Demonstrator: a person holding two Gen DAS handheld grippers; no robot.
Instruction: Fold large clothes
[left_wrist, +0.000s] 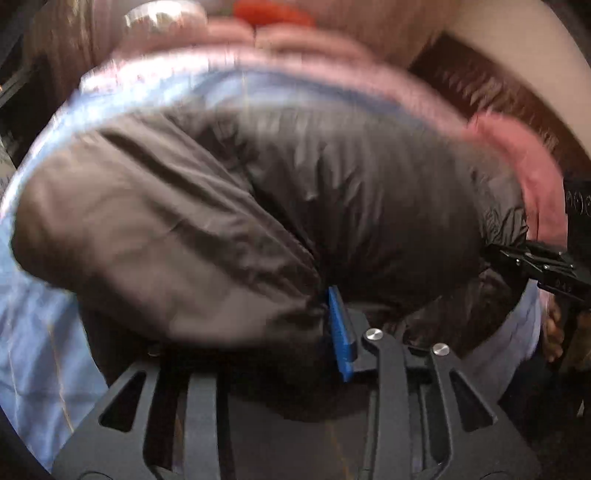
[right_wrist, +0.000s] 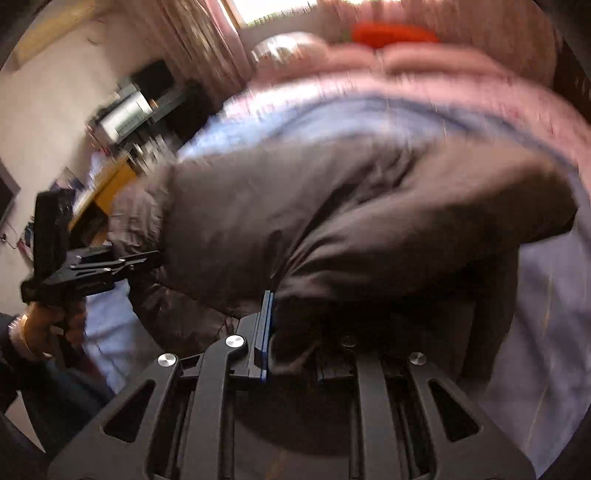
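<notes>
Left wrist view first: we see our left gripper (left_wrist: 325, 314) low in the middle, with one blue pad (left_wrist: 341, 332) showing and the other buried under cloth. A fold of the dark jacket (left_wrist: 258, 206) is pinched between the jaws, so we read it as clamped on the jacket. The jacket bulges across most of the frame, lifted over a light blue sheet (left_wrist: 33, 354) that covers the bed. Behind it lie pink bedding (left_wrist: 295, 62) and something red (left_wrist: 273, 13), too blurred to name. At the right edge our right gripper (left_wrist: 496, 251) bites the jacket's crinkled far end.

Right wrist view: our right gripper (right_wrist: 271, 325) sits at the bottom centre, its blue pad (right_wrist: 266, 332) pressed against dark fabric, the jaws nearly together and closed on the jacket (right_wrist: 351, 221). The cloth stretches leftward to our left gripper (right_wrist: 155, 256), which a hand (right_wrist: 48, 314) holds by its handle; its tips meet the jacket's edge. The light blue sheet (right_wrist: 546, 314) lies underneath at the right. A window (right_wrist: 273, 11) and curtain (right_wrist: 192, 40) stand behind, along with blurred shelves (right_wrist: 144, 103).
</notes>
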